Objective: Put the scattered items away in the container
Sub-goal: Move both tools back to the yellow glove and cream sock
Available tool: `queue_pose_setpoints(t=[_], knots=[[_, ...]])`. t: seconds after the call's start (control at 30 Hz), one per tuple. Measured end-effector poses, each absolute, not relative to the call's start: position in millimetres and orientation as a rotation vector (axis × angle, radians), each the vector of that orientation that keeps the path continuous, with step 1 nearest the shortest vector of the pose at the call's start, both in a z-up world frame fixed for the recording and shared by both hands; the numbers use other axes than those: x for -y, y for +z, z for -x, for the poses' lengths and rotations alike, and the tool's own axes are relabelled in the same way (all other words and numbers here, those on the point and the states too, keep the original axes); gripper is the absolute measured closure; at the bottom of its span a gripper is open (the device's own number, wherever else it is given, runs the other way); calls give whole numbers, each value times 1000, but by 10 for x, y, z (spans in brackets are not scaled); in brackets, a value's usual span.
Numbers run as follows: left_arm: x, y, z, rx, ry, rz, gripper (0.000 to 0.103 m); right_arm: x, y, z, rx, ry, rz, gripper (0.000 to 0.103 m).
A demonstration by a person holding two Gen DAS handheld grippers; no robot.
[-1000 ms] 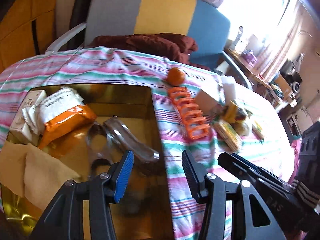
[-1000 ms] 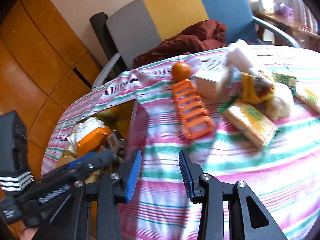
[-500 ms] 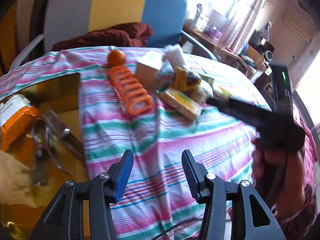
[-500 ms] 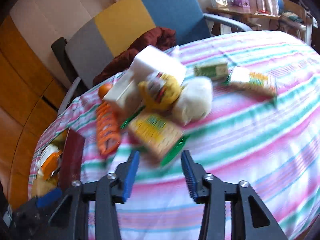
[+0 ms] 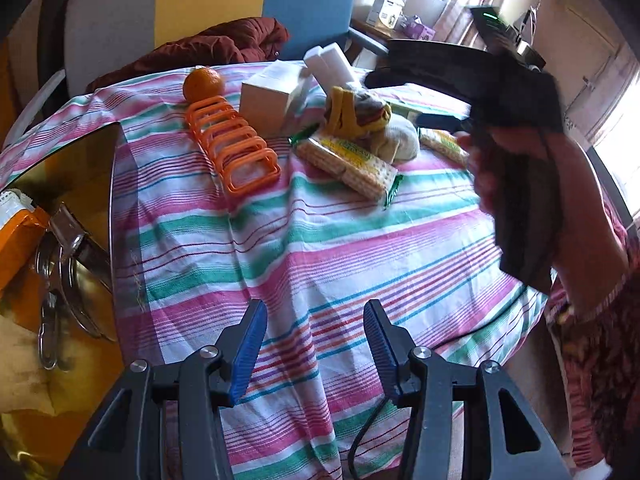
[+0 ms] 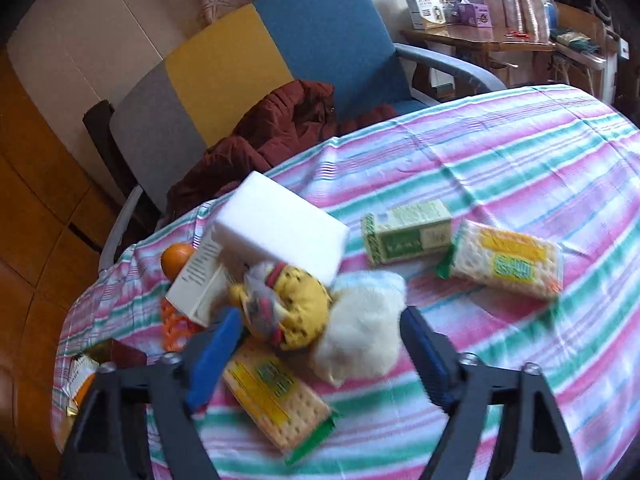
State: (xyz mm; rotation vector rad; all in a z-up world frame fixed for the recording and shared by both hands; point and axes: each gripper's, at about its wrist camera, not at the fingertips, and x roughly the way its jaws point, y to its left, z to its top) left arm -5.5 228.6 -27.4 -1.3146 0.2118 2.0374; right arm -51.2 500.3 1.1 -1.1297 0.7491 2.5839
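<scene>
Both wrist views have swung away from the container and toward the heap of loose items, and the right gripper (image 6: 316, 356) has just been opening its jaws. Its blue fingers (image 6: 214, 354) now stand spread wide, pinching nothing, and point down at the near edge of the heap. A white fluffy bundle (image 6: 360, 332) lies between the fingertips but untouched, with a yellow patterned pouch (image 6: 296, 308) just to its left. Both look soft and light; they should squash under the pads, so a hold across the middle would suit.

Partly beneath the left finger lies a cracker packet (image 6: 276, 400), flat, slippery in its wrapper and probably brittle; it is best taken by its long edges. Farther off are a white box (image 6: 280, 232), a green carton (image 6: 408, 232), a second cracker packet (image 6: 508, 264) and an orange (image 6: 176, 258).

The left gripper (image 5: 316, 354) hangs over bare striped cloth on the desk (image 5: 320, 240), fingers (image 5: 248, 350) held a little apart and empty. To its left sits the container (image 5: 80, 168), a shiny gold tray already holding an orange snack packet (image 5: 16, 240) and some metal pieces. An orange plastic rack (image 5: 236, 144) rests just beyond its corner.
</scene>
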Motion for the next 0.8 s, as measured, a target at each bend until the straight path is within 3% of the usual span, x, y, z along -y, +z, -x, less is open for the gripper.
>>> queue_pose_setpoints(t=[0.17,0.43,0.67,0.73,0.8], knots=[[-2281,-304,32,-211,2033,1323,52,-4966,-149,790,-614,2515,1220,17],[-2286,-318,14,-187,2042,1323,52,-4806,-202,685,-352,2555,1226,32],[-2222,-314,35,-141,2058,1334,52,-4484,-177,323,-230,2579,1235,32],[-2216,-296,30,-143,2064,1330,52,-4368,-222,171,-250,2597,1281,33],[-2184,-263,13,-134,2070,1316,52,-4346,-403,9,-504,2633,1404,41]])
